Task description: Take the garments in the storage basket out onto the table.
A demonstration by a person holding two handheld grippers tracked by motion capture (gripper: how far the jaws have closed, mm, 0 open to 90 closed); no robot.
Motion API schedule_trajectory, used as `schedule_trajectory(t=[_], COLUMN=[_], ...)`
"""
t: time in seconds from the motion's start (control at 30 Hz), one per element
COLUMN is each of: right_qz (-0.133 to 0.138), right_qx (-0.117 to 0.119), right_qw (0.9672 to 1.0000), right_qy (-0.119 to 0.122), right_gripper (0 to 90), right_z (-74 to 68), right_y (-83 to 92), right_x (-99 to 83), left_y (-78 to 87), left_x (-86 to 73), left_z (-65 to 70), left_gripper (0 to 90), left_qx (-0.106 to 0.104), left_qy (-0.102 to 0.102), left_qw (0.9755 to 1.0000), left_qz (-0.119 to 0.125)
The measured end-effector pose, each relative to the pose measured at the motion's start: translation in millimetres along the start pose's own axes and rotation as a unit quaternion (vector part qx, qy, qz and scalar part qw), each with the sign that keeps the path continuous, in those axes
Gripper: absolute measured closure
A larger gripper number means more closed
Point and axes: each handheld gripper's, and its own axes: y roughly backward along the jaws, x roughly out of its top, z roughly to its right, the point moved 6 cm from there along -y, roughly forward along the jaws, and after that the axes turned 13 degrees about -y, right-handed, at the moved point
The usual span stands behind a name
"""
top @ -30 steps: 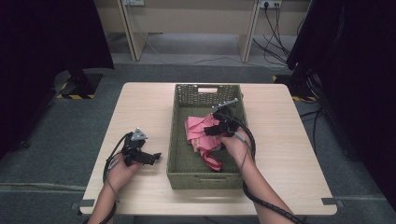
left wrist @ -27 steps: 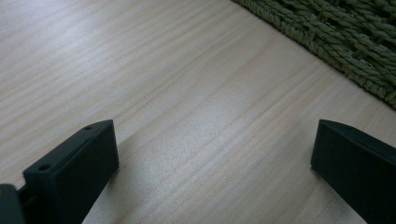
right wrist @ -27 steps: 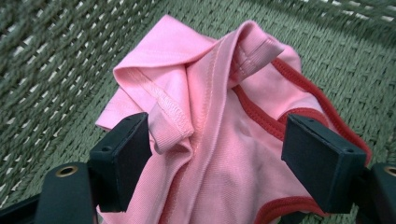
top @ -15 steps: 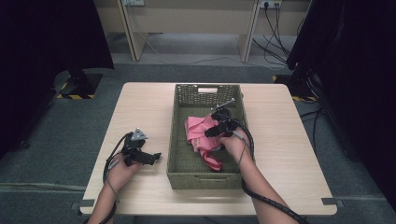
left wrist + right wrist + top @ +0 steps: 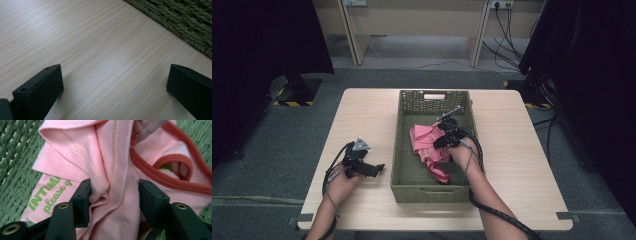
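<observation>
A: Right gripper (image 5: 443,137)?
B: Inside the green woven basket (image 5: 404,150), jaws just closing around a bunched fold of the pink garment (image 5: 117,170) lying on the basket floor.
A: Left gripper (image 5: 371,168)?
B: Left of the basket on the table (image 5: 362,115), jaws wide apart, nothing between them.

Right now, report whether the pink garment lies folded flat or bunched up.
Bunched up: the pink garment sits crumpled in the basket, its folds gathered between the right gripper jaws, which have just been closing.

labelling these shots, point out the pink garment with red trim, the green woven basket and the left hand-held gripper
pink cloth garment with red trim (image 5: 117,170): right gripper view, bunched fold above the jaws
green woven rectangular basket (image 5: 422,192): high view, near wall
left hand-held gripper (image 5: 374,170): high view, between its fingertips
</observation>
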Motion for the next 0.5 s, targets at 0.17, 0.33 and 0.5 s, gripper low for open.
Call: schedule_trajectory(t=[0.17, 0.33, 0.5], right_qz=[-0.008, -0.003, -0.006], right_qx=[0.007, 0.006, 0.007], right_qw=[0.9999, 1.0, 0.9999], right_qy=[-0.009, -0.008, -0.007], right_gripper=[66.4, 73.2, 74.5], right_z=[-0.5, -0.2, -1.8], right_y=[0.2, 3.7, 4.7], right_x=[-0.7, 0.8, 0.6], left_y=[0.0, 0.0, 0.0], left_x=[0.0, 0.0, 0.0], left_z=[0.0, 0.0, 0.0], left_gripper=[0.0, 0.0, 0.0], left_qx=[0.0, 0.0, 0.0], left_qy=[0.0, 0.0, 0.0], left_qw=[1.0, 1.0, 1.0], left_qz=[0.0, 0.0, 0.0])
